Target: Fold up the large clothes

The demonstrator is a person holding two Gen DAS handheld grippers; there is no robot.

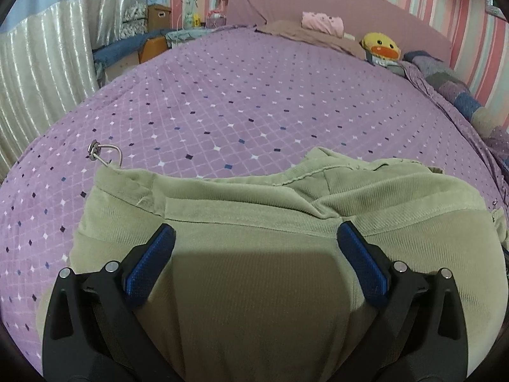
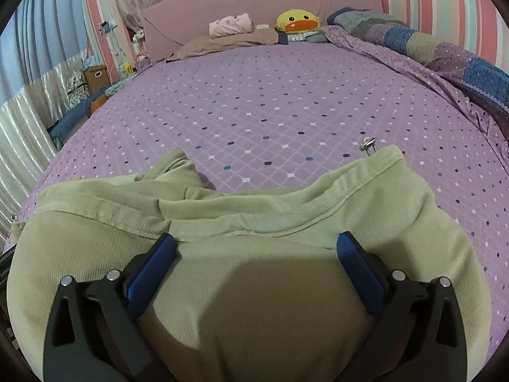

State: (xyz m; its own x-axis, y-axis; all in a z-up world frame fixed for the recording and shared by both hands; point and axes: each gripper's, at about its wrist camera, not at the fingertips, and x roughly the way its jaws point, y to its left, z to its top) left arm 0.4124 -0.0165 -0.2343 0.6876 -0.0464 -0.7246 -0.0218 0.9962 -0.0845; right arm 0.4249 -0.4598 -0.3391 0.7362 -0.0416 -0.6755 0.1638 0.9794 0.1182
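Observation:
A large olive-green corduroy garment [image 1: 254,210] lies bunched on the purple diamond-patterned bedspread [image 1: 238,102], filling the lower half of both wrist views. My left gripper [image 1: 256,232] hovers just over it, blue pads spread wide, nothing pinched between them. A metal clip [image 1: 95,152] sticks out at the garment's far left corner. In the right wrist view the same garment [image 2: 254,216] lies under my right gripper [image 2: 257,242], whose jaws also stand wide apart over the cloth. Another metal clip [image 2: 368,144] shows at the garment's far right corner.
A yellow duck plush [image 1: 380,46], a pink folded cloth [image 1: 323,22] and a brown pillow sit by the pink headboard [image 2: 254,3]. A patchwork quilt [image 2: 445,51] is rolled along the right side. Boxes and a shiny curtain [image 1: 41,73] stand left of the bed.

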